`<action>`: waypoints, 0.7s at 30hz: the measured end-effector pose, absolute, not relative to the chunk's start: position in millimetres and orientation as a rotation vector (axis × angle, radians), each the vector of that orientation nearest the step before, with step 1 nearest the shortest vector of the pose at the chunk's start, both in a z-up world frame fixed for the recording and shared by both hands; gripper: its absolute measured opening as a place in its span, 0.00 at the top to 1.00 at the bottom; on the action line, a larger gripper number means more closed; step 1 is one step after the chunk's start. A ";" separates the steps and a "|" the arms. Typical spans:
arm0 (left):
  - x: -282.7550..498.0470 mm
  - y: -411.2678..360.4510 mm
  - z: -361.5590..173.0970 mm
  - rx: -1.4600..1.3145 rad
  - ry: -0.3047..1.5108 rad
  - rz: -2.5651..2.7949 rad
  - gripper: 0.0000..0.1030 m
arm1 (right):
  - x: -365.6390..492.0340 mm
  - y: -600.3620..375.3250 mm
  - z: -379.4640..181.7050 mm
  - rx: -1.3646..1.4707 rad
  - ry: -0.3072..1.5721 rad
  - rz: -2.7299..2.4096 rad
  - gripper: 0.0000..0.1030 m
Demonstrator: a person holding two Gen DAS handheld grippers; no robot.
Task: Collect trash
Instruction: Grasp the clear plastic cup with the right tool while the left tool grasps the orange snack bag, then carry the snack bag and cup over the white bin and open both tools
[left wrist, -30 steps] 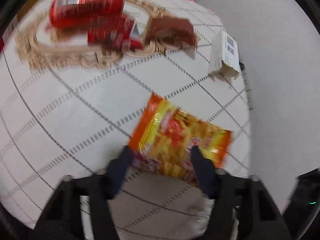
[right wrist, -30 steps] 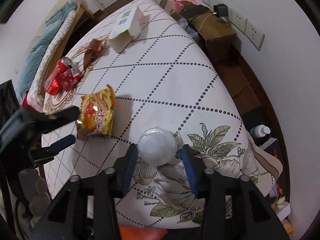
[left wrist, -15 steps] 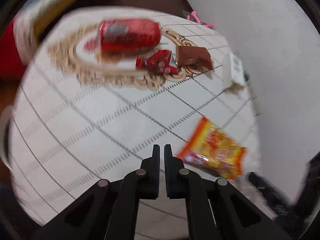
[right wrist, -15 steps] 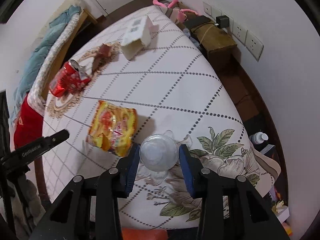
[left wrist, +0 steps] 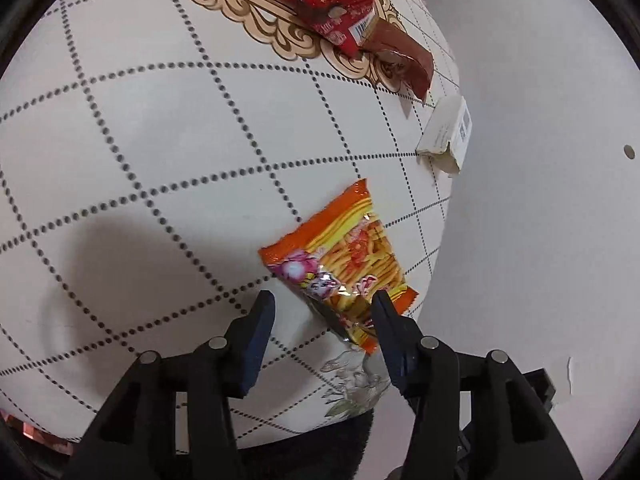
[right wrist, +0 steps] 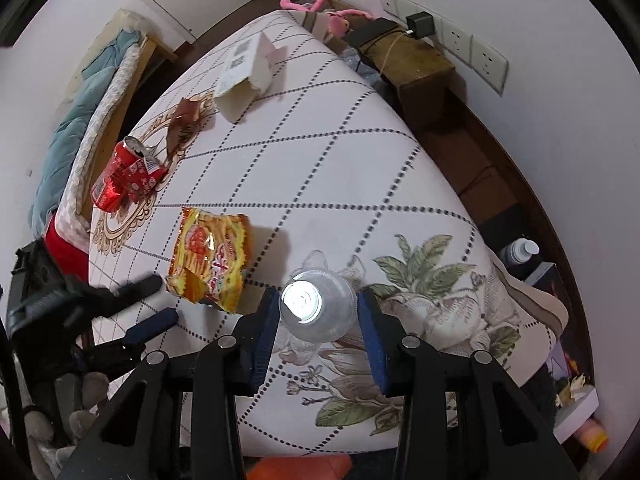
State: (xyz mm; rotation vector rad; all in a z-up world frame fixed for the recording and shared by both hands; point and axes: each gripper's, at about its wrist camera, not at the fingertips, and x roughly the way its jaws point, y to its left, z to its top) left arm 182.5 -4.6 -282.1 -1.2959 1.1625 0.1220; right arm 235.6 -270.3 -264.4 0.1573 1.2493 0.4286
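Observation:
An orange snack bag lies on the white dotted tablecloth; it also shows in the right wrist view. My left gripper is open, its right finger at the bag's near corner; it shows in the right wrist view too. My right gripper is shut on a clear plastic cup, held above the table's flowered end. A red can, a red wrapper, a brown wrapper and a white carton lie farther off.
The table edge drops off just right of the snack bag. A wooden bench with a charger stands by the wall sockets. A bed with a blue quilt is at the left. A bottle stands on the floor at the right.
My left gripper went from open at the snack bag to shut and away, and is now open again at the bag's corner. The right gripper keeps hold of the cup.

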 end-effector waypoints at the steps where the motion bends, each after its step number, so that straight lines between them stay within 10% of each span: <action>1: 184.3 -5.9 -282.2 -1.300 1.170 0.130 0.54 | 235.4 -272.1 -264.4 0.159 1.248 0.424 0.60; 9: 216.5 -27.2 -270.7 -1.115 1.245 0.268 0.60 | 239.5 -280.1 -268.3 0.159 1.244 0.387 0.60; 12: 218.4 -34.1 -264.4 -0.954 1.278 0.285 0.94 | 238.4 -277.4 -268.3 0.138 1.240 0.385 0.60; 21: 173.8 -10.2 -212.6 -0.565 1.168 0.335 0.98 | 226.1 -264.8 -240.3 0.092 1.190 0.448 0.61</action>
